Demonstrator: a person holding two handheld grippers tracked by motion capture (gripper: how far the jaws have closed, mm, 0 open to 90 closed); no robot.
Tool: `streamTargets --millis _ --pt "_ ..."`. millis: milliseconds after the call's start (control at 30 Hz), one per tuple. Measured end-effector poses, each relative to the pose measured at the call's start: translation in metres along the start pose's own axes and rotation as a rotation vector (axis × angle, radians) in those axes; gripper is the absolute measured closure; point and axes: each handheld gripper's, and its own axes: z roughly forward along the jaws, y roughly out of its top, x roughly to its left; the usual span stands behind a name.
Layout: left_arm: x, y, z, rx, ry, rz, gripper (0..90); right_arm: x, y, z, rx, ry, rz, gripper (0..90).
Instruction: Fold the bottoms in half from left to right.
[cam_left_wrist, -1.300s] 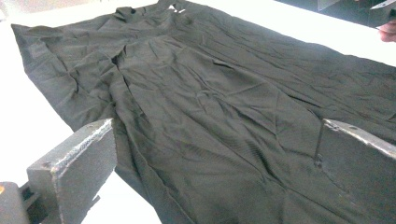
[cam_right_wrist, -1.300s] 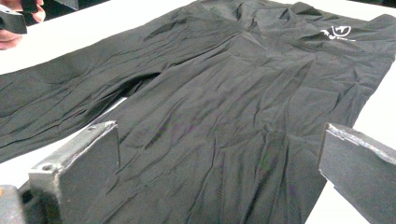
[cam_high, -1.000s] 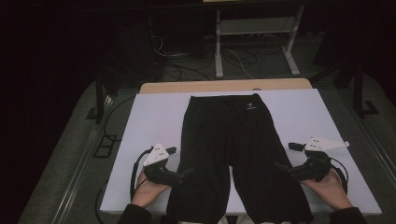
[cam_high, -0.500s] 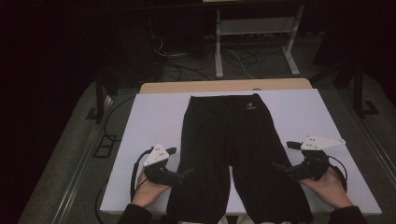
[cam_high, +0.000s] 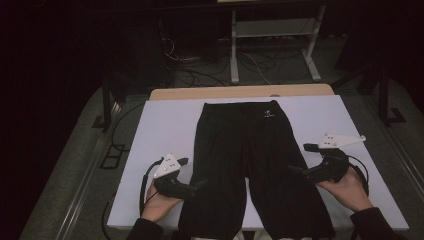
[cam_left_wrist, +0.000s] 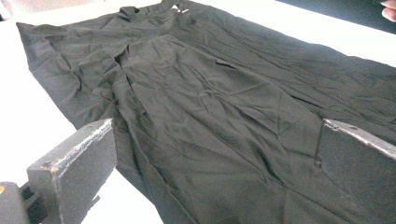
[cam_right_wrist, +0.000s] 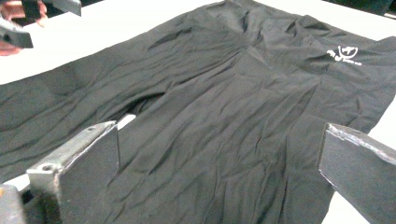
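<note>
Black pants (cam_high: 252, 165) lie flat mid-table (cam_high: 165, 125), waistband at 12 o'clock, legs toward 6. The left gripper (cam_high: 197, 186) sits at 8 o'clock by the left leg, jaws spread. The right gripper (cam_high: 296, 170), at 4 o'clock, is likewise released, holding nothing.

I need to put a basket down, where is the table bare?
Bare white table lies left of the shorts, beyond the left hand-held gripper, and right of them beyond the right hand-held gripper. The middle is covered.
</note>
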Motion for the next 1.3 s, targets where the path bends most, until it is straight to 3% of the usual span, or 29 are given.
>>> streamTargets --millis 600,1300 --pt "0.0 0.0 -0.001 -0.003 -0.003 -0.003 0.0 -0.008 0.031 0.016 0.023 0.002 -0.006 0.0" --pt "0.0 -0.001 0.0 0.001 -0.001 -0.003 0.0 -0.013 0.052 0.045 0.039 -0.004 -0.023 0.0"
